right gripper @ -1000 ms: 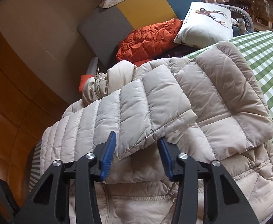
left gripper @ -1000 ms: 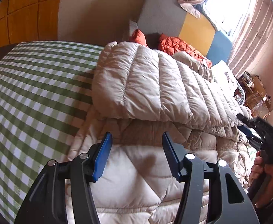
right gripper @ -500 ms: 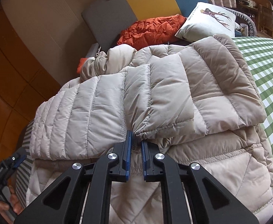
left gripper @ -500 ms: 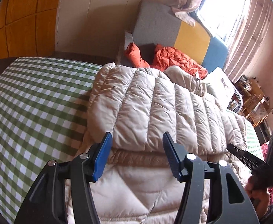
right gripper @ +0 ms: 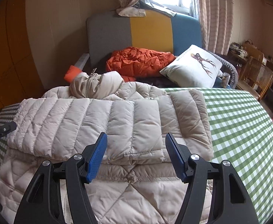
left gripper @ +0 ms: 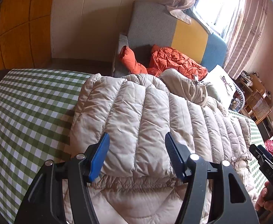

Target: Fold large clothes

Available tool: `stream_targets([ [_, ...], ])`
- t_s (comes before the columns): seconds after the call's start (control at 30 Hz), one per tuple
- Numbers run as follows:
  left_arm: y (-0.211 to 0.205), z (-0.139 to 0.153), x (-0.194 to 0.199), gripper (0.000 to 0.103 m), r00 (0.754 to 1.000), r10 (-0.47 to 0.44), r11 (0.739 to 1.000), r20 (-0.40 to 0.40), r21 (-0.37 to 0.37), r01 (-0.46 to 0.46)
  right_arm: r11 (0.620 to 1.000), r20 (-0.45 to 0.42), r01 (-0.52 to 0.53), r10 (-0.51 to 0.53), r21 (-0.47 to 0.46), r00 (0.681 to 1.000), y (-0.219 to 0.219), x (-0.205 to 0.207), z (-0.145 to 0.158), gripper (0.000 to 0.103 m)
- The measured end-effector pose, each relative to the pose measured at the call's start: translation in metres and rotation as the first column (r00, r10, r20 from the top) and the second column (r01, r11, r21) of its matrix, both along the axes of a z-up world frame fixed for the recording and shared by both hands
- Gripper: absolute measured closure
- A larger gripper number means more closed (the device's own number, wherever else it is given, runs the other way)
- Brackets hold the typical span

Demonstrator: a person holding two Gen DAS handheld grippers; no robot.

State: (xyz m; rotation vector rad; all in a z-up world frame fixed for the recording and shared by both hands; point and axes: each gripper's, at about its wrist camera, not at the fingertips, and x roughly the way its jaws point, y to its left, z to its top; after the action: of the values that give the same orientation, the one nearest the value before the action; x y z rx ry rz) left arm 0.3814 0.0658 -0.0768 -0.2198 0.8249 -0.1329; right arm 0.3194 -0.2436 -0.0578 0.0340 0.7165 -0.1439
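Observation:
A beige quilted down jacket (left gripper: pixel 140 115) lies on the green checked table (left gripper: pixel 24 112), both sleeves folded across its body. My left gripper (left gripper: pixel 136 149) is open and empty, just above the near edge of the folded left sleeve. My right gripper (right gripper: pixel 135 149) is open and empty, just above the cuff end of the folded sleeves (right gripper: pixel 136 127). The jacket (right gripper: pixel 91 121) fills the middle of the right wrist view, its hood bunched at the far edge. The right gripper also shows in the left wrist view (left gripper: pixel 265 160), and the left gripper in the right wrist view (right gripper: pixel 0 130).
The checked table (right gripper: pixel 239 130) extends to the right of the jacket. Behind it stands a grey, yellow and blue sofa (right gripper: pixel 145 31) with an orange jacket (right gripper: pixel 138 59) and a white cushion (right gripper: pixel 192 67). A wicker chair (right gripper: pixel 257 74) stands at the far right.
My right gripper was shut on the sleeve cuff half a second ago; it has opened and let go. Both grippers have drawn back and lifted; the sleeve now lies flat.

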Motion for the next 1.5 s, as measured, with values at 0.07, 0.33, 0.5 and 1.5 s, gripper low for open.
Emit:
stream_targets([
  [0.07,0.0,-0.001,0.004,0.042,1.0,-0.003,1.0,0.002,0.008,0.003,1.0,0.005,-0.023,0.023,-0.021,1.0,0.009,0.007,0.001,0.039],
  [0.33,0.0,-0.012,0.02,0.042,1.0,-0.019,0.999,-0.01,0.039,0.019,0.993,-0.012,-0.077,0.076,-0.088,0.997,0.036,0.034,-0.011,0.039],
  [0.5,0.006,-0.026,0.029,0.044,0.999,-0.019,0.999,-0.034,0.047,0.021,0.992,-0.054,-0.077,0.072,-0.096,0.996,0.034,0.047,-0.028,0.039],
  [1.5,0.012,-0.023,-0.005,0.029,1.0,-0.023,0.998,0.006,0.062,0.023,0.986,-0.124,-0.107,0.091,-0.126,0.988,0.028,0.06,-0.064,0.023],
])
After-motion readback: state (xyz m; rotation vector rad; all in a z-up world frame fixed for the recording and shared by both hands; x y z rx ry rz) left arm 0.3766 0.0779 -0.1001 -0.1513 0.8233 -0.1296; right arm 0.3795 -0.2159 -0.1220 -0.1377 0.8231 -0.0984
